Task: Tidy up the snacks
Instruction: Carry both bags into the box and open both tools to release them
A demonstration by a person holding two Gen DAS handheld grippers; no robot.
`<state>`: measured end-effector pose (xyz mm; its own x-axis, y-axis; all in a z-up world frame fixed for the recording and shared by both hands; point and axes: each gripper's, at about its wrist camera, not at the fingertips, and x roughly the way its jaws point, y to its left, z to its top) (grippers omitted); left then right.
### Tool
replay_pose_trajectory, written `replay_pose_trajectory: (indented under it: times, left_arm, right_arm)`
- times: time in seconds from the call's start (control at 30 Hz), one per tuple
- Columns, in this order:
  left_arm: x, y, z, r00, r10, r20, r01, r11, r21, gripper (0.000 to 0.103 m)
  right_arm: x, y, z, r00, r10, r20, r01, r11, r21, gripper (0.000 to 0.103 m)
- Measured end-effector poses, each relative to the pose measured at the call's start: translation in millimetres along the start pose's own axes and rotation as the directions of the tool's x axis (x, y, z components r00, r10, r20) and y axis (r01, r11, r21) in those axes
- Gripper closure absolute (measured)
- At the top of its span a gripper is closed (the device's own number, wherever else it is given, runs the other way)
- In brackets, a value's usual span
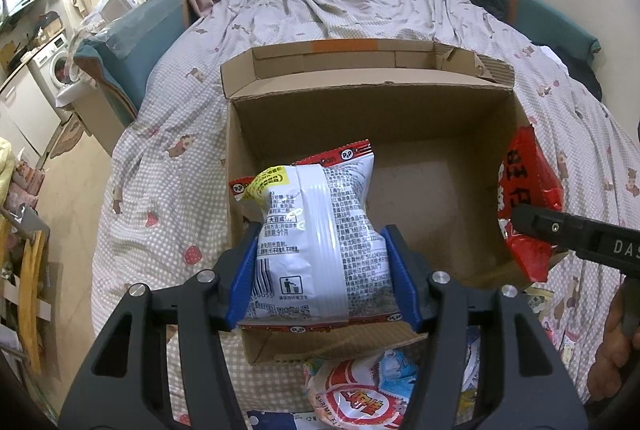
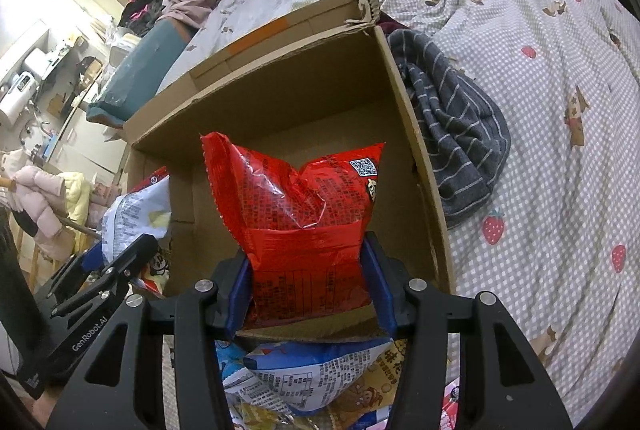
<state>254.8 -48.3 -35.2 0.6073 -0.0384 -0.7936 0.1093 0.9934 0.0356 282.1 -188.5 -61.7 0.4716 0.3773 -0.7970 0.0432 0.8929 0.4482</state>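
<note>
Left hand-held gripper [image 1: 320, 270]: half open, blue pads [image 1: 244, 278] clamped on both sides of white snack bag [image 1: 312, 230], barcode side up. Bag pokes out toward 12 o'clock from the pads, hanging over the near-left part of cardboard box [image 1: 400, 117].

Right hand-held gripper [image 2: 308, 286]: about half open too, clamped on red snack bag [image 2: 304, 201], crinkled top pointing to 12 o'clock, over the near-right part of the same box [image 2: 280, 97].

Box open, sitting on bed [image 1: 168, 165] with checked sheet. In left view, red bag [image 1: 528, 197] at 3 o'clock of the white one. In right view, white bag [image 2: 136, 213] at 9 o'clock of the red one.

More snack packs [image 1: 360, 390] loose on bed at 6 o'clock, just outside the box's near wall. Striped grey cloth [image 2: 452, 133] against the box's right wall, outside.
</note>
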Motion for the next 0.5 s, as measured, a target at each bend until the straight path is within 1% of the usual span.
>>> replay_pose_trajectory:
  times: [0.13, 0.23, 0.27, 0.3, 0.33, 0.37, 0.4, 0.43, 0.5]
  left_arm:
    - [1, 0, 0, 1.000, -0.002, -0.002, 0.002, 1.000, -0.001, 0.047]
    - [0, -1, 0, 1.000, -0.013, -0.002, 0.013, 1.000, 0.004, 0.047]
    - [0, -3, 0, 1.000, -0.014, -0.002, 0.014, 1.000, 0.009, 0.046]
    - [0, -4, 0, 1.000, -0.014, -0.004, 0.014, 1.000, 0.014, 0.045]
    - [-1, -4, 0, 1.000, -0.014, -0.006, 0.014, 1.000, 0.015, 0.036]
    - [-1, -4, 0, 1.000, -0.018, -0.007, 0.018, 1.000, 0.011, 0.030]
    - [-2, -3, 0, 1.000, -0.023, -0.003, 0.023, 1.000, 0.005, 0.021]
    - [-4, -2, 0, 1.000, -0.026, 0.005, 0.026, 1.000, -0.004, 0.017]
    - [-5, -1, 0, 1.000, -0.026, 0.009, 0.027, 1.000, -0.012, 0.016]
  right_arm:
    - [-1, 0, 1, 1.000, 0.012, 0.003, -0.012, 1.000, 0.001, 0.048]
    - [-3, -1, 2, 0.999, 0.044, 0.005, -0.044, 0.999, 0.021, 0.047]
    - [-3, -2, 2, 0.999, 0.049, 0.009, -0.049, 0.998, 0.030, 0.041]
    - [-5, -3, 3, 0.998, 0.052, 0.019, -0.053, 0.998, 0.042, 0.026]
    - [-8, -5, 3, 0.998, 0.057, 0.033, -0.059, 0.997, 0.053, 0.019]
    - [-11, -6, 3, 0.997, 0.063, 0.052, -0.067, 0.996, 0.064, 0.012]
    - [-14, -8, 4, 0.996, 0.068, 0.061, -0.073, 0.995, 0.071, 0.012]
    - [-14, -8, 4, 0.996, 0.071, 0.059, -0.076, 0.995, 0.072, 0.012]
    - [-15, -9, 5, 0.995, 0.079, 0.054, -0.083, 0.994, 0.070, 0.012]
